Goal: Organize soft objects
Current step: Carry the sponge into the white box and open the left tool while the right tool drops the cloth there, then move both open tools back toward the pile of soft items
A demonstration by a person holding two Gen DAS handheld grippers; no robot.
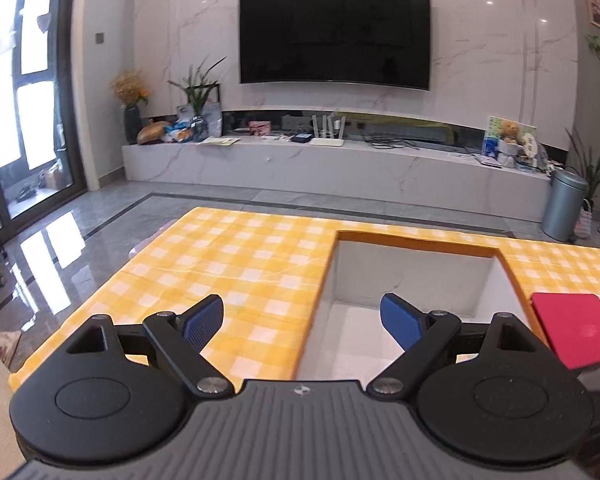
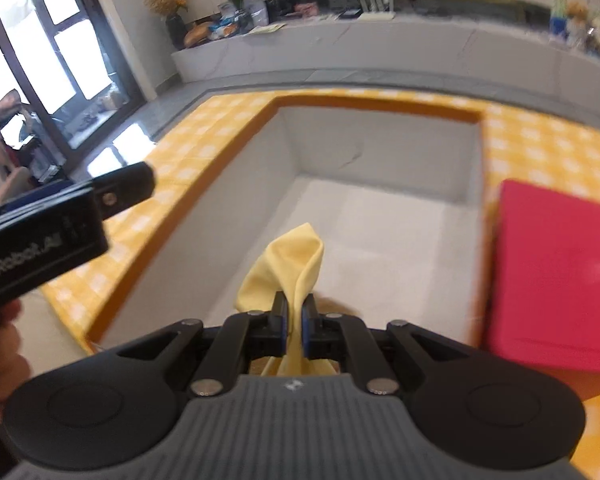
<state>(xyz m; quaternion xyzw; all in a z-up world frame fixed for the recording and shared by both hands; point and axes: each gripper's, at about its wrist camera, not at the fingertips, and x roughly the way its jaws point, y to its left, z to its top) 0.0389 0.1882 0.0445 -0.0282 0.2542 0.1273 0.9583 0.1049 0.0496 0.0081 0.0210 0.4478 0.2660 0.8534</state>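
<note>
Yellow cloth goes over the bin.
Left view: our left gripper point(image 1: 302, 320) hangs spread and empty above the white bin point(image 1: 412, 276) near the table's far edge. Right view: our right gripper point(image 2: 295, 322) pinches the yellow cloth point(image 2: 288, 268) above that bin; next, probably lower and release.

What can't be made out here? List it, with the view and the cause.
- Yellow cloth, right wrist view: its lower part is hidden behind the right gripper.
- Red folded item, both views: cut off by the frame edge, and blurred in the right wrist view.
- White bin, left wrist view: its near floor is covered by the left gripper.
</note>
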